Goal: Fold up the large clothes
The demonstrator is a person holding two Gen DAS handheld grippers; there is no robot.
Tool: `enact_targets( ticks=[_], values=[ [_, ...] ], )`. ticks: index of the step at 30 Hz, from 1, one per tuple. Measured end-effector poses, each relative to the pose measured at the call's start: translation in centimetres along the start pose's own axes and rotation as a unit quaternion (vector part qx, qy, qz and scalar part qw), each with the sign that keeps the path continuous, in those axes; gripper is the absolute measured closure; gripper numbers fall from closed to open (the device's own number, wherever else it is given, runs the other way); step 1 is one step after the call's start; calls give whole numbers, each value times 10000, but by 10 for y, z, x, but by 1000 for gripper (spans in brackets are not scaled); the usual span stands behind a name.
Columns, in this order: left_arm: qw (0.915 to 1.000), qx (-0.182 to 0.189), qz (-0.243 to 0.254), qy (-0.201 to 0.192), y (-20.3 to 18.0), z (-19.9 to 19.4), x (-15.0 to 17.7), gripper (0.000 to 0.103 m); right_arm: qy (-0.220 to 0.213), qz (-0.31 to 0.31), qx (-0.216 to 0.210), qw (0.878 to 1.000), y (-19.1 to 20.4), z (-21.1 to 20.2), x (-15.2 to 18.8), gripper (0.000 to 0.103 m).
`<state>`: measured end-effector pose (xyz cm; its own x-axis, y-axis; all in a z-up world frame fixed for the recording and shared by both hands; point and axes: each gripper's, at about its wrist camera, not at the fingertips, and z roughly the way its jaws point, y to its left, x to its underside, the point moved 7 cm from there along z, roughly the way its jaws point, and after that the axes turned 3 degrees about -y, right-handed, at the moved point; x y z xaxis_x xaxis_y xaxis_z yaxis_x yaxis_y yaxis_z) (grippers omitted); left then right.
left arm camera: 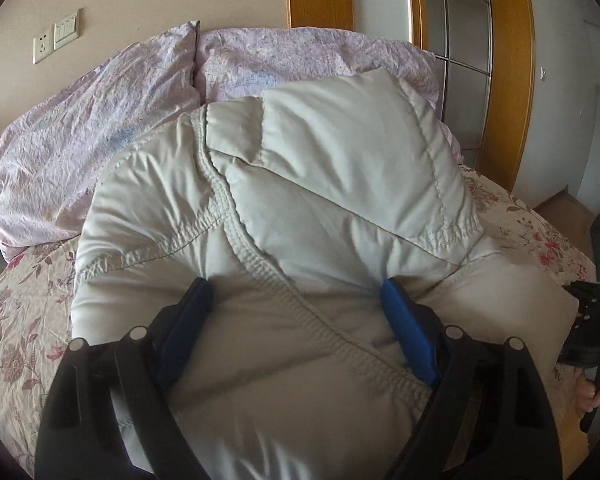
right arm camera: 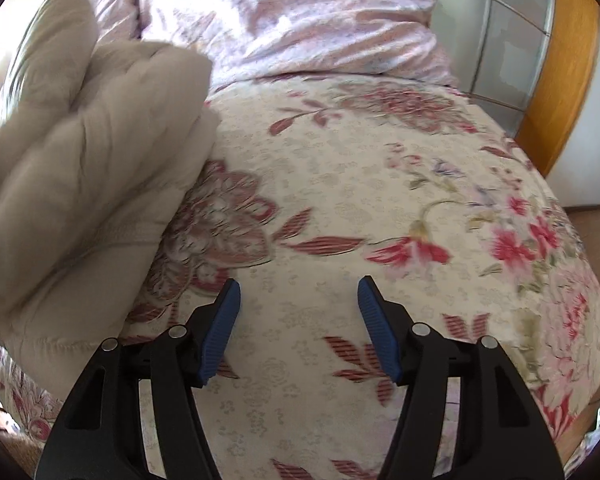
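Note:
A beige quilted puffer jacket (left arm camera: 300, 216) lies bundled in folds on the floral bedspread (left arm camera: 24, 320). My left gripper (left arm camera: 296, 292) is open, its blue pads (left arm camera: 184, 328) spread wide and pressed onto the jacket, with the puffy fabric bulging between them. In the right wrist view the jacket (right arm camera: 72, 184) is stacked in thick layers at the left. My right gripper (right arm camera: 298, 292) is open and empty above the bare bedspread (right arm camera: 360, 184), to the right of the jacket and apart from it.
Pale lilac pillows (left arm camera: 112, 112) lie at the head of the bed against the wall. A wooden door frame (left arm camera: 508, 72) and glass door stand at the back right. The bed's right edge drops to a wooden floor (right arm camera: 596, 224). The other handheld gripper shows at the right edge (left arm camera: 596, 300).

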<state>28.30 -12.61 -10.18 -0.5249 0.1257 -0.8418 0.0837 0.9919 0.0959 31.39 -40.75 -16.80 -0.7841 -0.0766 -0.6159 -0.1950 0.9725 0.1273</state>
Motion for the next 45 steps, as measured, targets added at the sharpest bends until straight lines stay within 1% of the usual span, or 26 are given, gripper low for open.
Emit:
enact_targets(
  ticks=[2, 4, 7, 8, 10, 12, 13, 15, 16, 18, 19, 20, 22, 24, 25, 27, 29, 31, 33, 39, 43, 45],
  values=[
    [10000, -15, 79, 11, -4, 4, 1, 16, -169, 124, 71, 9998, -6, -14, -12, 40],
    [10000, -6, 24, 37, -2, 1, -3, 16, -414, 96, 49, 9991, -3, -32, -30, 40],
    [9997, 189, -164, 40, 6, -13, -10, 15, -855, -158, -156, 9961, 21, -64, -62, 40],
    [9994, 252, -254, 20, 11, -20, -14, 15, -1001, -255, -268, 9943, 33, -75, -73, 40],
    [9990, 223, -377, -131, 28, -38, -23, 13, -1249, -401, -576, 9897, 60, -93, -92, 40],
    [9981, 91, -505, -329, 52, -57, -35, 8, -1443, -565, -1038, 9825, 94, -108, -111, 40],
    [9976, -8, -556, -410, 65, -63, -41, 7, -1501, -646, -1232, 9788, 110, -112, -119, 41],
    [9969, -240, -587, -473, 87, -67, -48, 7, -1549, -841, -1630, 9708, 148, -116, -130, 42],
    [9967, -329, -599, -430, 98, -64, -50, 7, -1543, -982, -1792, 9666, 169, -114, -135, 44],
    [9966, -428, -633, -300, 114, -52, -49, 7, -1514, -1220, -1851, 9633, 201, -106, -140, 47],
    [9964, -477, -646, -262, 119, -47, -48, 7, -1484, -1292, -1861, 9626, 215, -99, -143, 52],
    [9965, -468, -656, -232, 123, -41, -47, 7, -1450, -1329, -1868, 9625, 225, -92, -146, 56],
    [9962, -497, -698, -161, 128, -31, -45, 7, -1442, -1381, -1835, 9625, 236, -82, -147, 59],
    [9961, -520, -685, -207, 131, -25, -45, 7, -1503, -1454, -1775, 9616, 240, -78, -144, 60],
    [9958, -582, -663, -229, 133, -22, -45, 7, -1471, -1474, -1679, 9635, 240, -72, -144, 60],
    [9957, -667, -600, -242, 135, -15, -47, 7, -1223, -1398, -1428, 9722, 233, -54, -142, 61],
    [9955, -728, -568, -201, 135, -7, -47, 7, -995, -1218, -1309, 9789, 218, -31, -136, 62],
    [9959, -726, -522, -146, 134, 1, -46, 7, -839, -971, -1347, 9825, 205, -13, -129, 63],
    [9964, -699, -462, -110, 131, 8, -46, 7, -816, -844, -1407, 9831, 199, -7, -125, 64],
    [9974, -626, -329, 118, 117, 25, -42, 7, -876, -709, -1485, 9825, 194, 5, -115, 64],
    [9972, -597, -344, 291, 111, 39, -38, 6, -928, -620, -1544, 9817, 188, 15, -114, 64],
    [9968, -638, -324, 346, 108, 45, -36, 5, -936, -571, -1579, 9813, 186, 21, -113, 64]
  ],
)
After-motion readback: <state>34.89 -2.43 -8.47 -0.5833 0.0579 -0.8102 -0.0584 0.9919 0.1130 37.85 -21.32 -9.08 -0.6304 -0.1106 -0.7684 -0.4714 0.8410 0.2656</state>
